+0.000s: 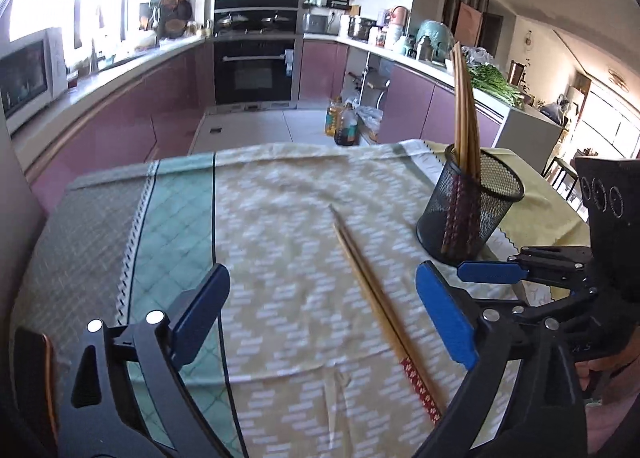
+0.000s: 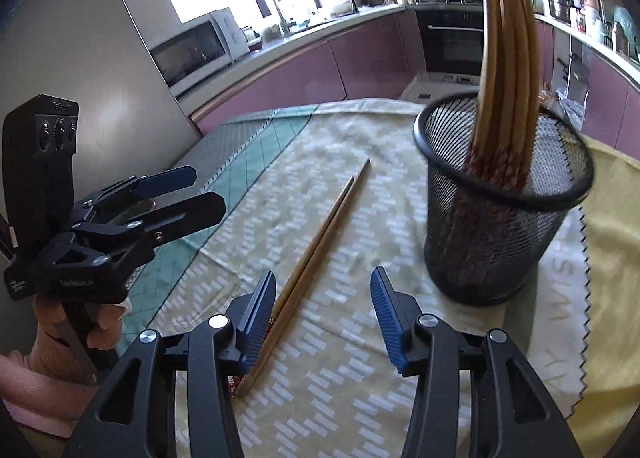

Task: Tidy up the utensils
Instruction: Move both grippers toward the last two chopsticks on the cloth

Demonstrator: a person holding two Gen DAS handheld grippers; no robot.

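Kitchen table under a patterned cloth (image 1: 280,186). Left to right: my left gripper (image 1: 320,310) gapes wide and empty over the loose chopstick pair (image 1: 372,294); my right gripper (image 2: 323,314) stands half open, empty, beside their patterned ends; the mesh holder (image 2: 500,218) stands rightmost. For a good lift, probably pinch both sticks together.

The pair of chopsticks (image 1: 370,290) on the cloth (image 1: 280,218) looks like smooth, pale wood, with red patterned ends. The cup (image 2: 504,210) is black wire mesh, matt, with a smooth rim. The chopsticks in the cup (image 2: 508,58) look like wood too. The cloth looks soft and woven, not shiny. The left hand-held gripper (image 1: 320,318) is matt black plastic with blue pads (image 1: 444,314) and shiny metal pins. The right hand-held gripper (image 2: 324,322) has ridged blue pads (image 2: 386,318).
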